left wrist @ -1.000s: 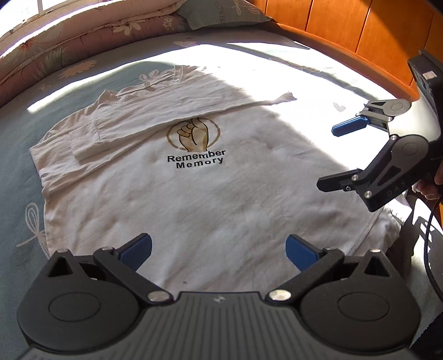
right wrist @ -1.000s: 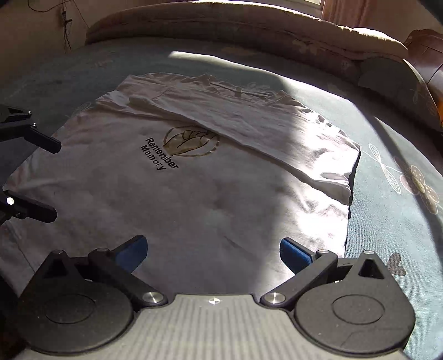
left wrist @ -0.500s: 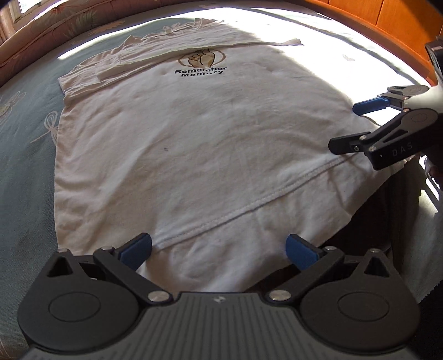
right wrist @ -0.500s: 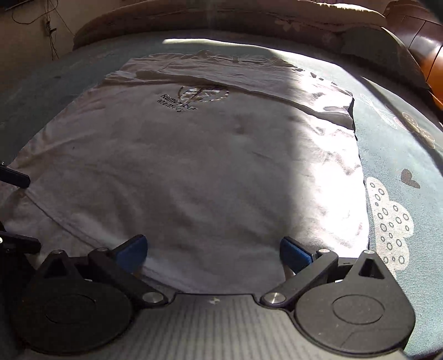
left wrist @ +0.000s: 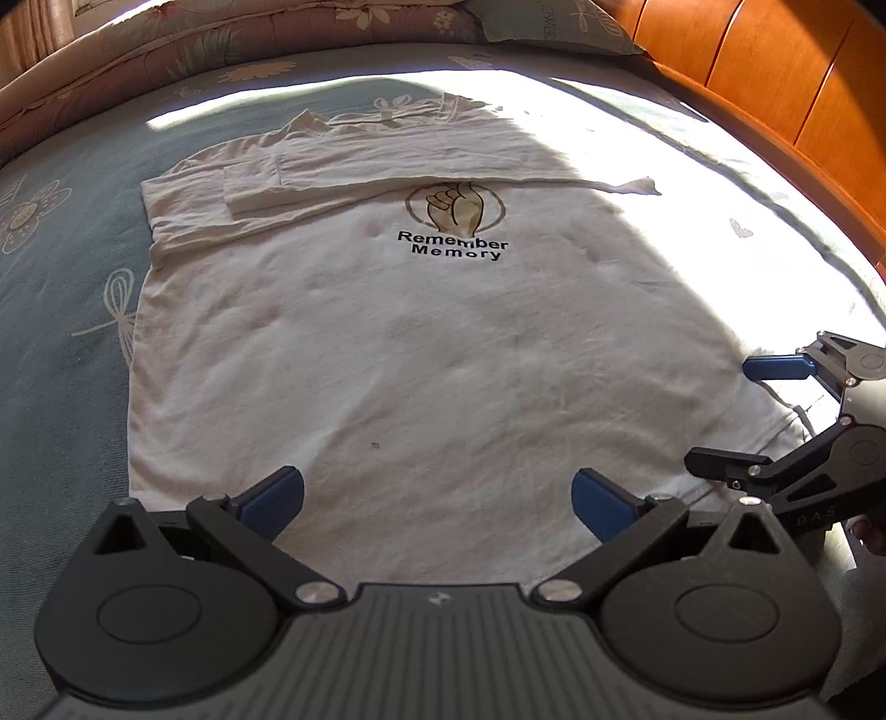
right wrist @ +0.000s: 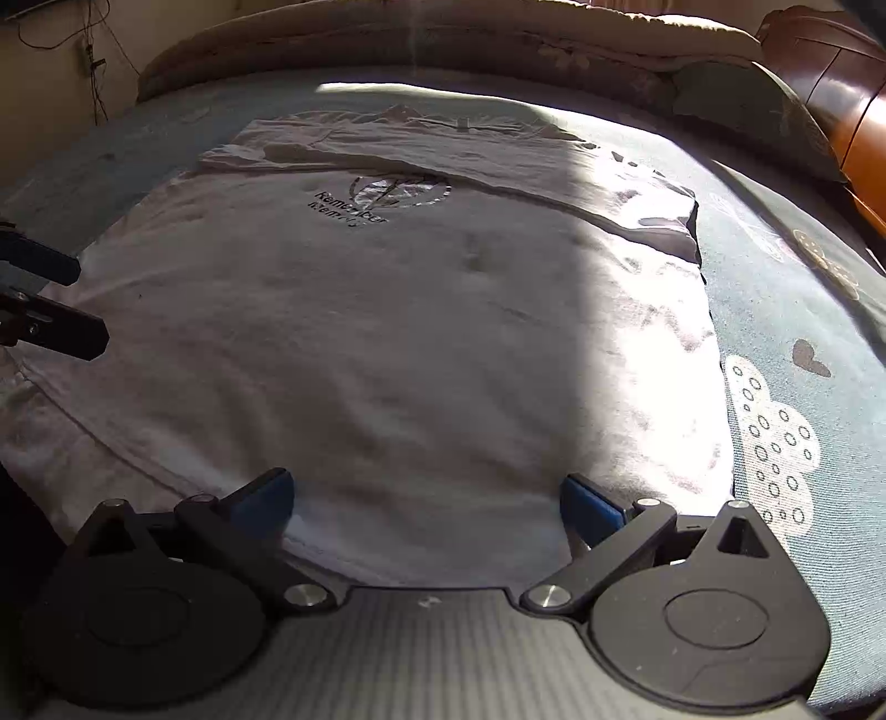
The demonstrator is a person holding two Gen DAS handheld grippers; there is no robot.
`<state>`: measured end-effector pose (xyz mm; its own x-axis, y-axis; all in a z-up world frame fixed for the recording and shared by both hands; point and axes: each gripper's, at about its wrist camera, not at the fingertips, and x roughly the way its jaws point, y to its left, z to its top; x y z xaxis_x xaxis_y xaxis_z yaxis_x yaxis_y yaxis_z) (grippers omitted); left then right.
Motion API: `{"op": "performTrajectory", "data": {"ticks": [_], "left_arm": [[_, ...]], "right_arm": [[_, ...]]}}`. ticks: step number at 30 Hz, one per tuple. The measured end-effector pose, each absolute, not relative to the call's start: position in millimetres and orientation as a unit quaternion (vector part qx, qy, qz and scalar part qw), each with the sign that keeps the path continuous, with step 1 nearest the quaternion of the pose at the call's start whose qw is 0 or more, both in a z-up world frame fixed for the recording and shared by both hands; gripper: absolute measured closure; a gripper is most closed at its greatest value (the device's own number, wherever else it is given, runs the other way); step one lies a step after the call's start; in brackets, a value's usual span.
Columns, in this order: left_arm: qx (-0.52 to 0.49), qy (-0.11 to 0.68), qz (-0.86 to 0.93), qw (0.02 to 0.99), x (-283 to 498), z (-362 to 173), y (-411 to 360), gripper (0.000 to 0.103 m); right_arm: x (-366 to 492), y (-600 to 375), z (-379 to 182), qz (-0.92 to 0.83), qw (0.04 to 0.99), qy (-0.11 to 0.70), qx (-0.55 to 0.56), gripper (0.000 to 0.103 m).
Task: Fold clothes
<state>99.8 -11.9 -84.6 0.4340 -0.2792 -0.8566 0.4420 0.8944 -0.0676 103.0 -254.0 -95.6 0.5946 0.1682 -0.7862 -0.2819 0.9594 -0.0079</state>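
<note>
shirt: white long-sleeve shirt (left wrist: 421, 354) lying flat, front up, on the bed (left wrist: 61, 332); collar at 12 o'clock in the left wrist view, hem at 6 o'clock by both grippers
print: hand logo with "Remember Memory" (left wrist: 454, 221) on the chest, toward 12 o'clock
sleeves: already folded across the chest in a band (left wrist: 387, 171) just above the print; one cuff tip pokes out at 2 o'clock
left gripper: left gripper (left wrist: 437, 498) wide open, empty, blue pads spread over the hem at 6 o'clock; touching the cloth or not, cannot tell
right gripper: right gripper (right wrist: 426, 498) wide open, empty, over the hem on the other side; in the left view it shows at 3–4 o'clock, jaws apart at the shirt's edge
bedding: rolled quilt (right wrist: 443, 39) and pillow (right wrist: 747, 99) along 12 o'clock, wooden headboard (left wrist: 775, 72) at 1–2 o'clock
handling guess: light, thin, limp cotton; no stiffness, will droop and crease wherever it is not held; grippy on the sheet, so dragging would likely bunch it
where to grip: judge the two hem corners best, one per gripper, pinching both layers at the stitched hem (right wrist: 111, 437), which is thicker and less likely to slip
risk: catching only the top layer, or snagging the bedsheet with it
stage: body fold hem-to-collar looks not yet done
</note>
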Motion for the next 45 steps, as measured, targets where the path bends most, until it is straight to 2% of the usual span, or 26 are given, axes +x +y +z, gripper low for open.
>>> {"op": "performTrajectory", "data": {"ticks": [2, 9, 17, 23, 28, 36, 43, 45], "left_arm": [[0.097, 0.487, -0.212, 0.841, 94.0, -99.4, -10.3, 0.001], [0.086, 0.473, -0.230, 0.846, 84.6, -98.7, 5.3, 0.001], [0.075, 0.480, -0.231, 0.843, 90.0, -95.5, 6.7, 0.001], [0.004, 0.477, -0.230, 0.848, 109.0, -54.2, 37.9, 0.001], [-0.016, 0.472, -0.230, 0.851, 123.0, -28.2, 56.1, 0.001], [-0.025, 0.547, -0.235, 0.803, 110.2, -89.0, 45.3, 0.001], [-0.076, 0.494, -0.246, 0.830, 135.8, -58.3, 58.7, 0.001], [-0.101, 0.500, -0.251, 0.822, 147.8, -62.3, 61.6, 0.001]], "right_arm": [[97.4, -258.7, -93.1, 0.134, 0.885, 0.440, -0.066, 0.000], [63.1, -297.5, -82.0, 0.143, 0.871, 0.464, -0.076, 0.000], [70.5, -305.6, -48.2, 0.141, 0.897, 0.415, -0.062, 0.000], [98.2, -233.4, -70.4, 0.226, 0.876, 0.412, -0.113, 0.000], [97.1, -219.9, -91.9, 0.236, 0.869, 0.416, -0.127, 0.000], [75.0, -245.1, -96.9, 0.228, 0.884, 0.395, -0.099, 0.000], [73.6, -243.6, -97.8, 0.221, 0.888, 0.391, -0.097, 0.000], [73.9, -243.6, -98.1, 0.220, 0.889, 0.390, -0.096, 0.000]]}}
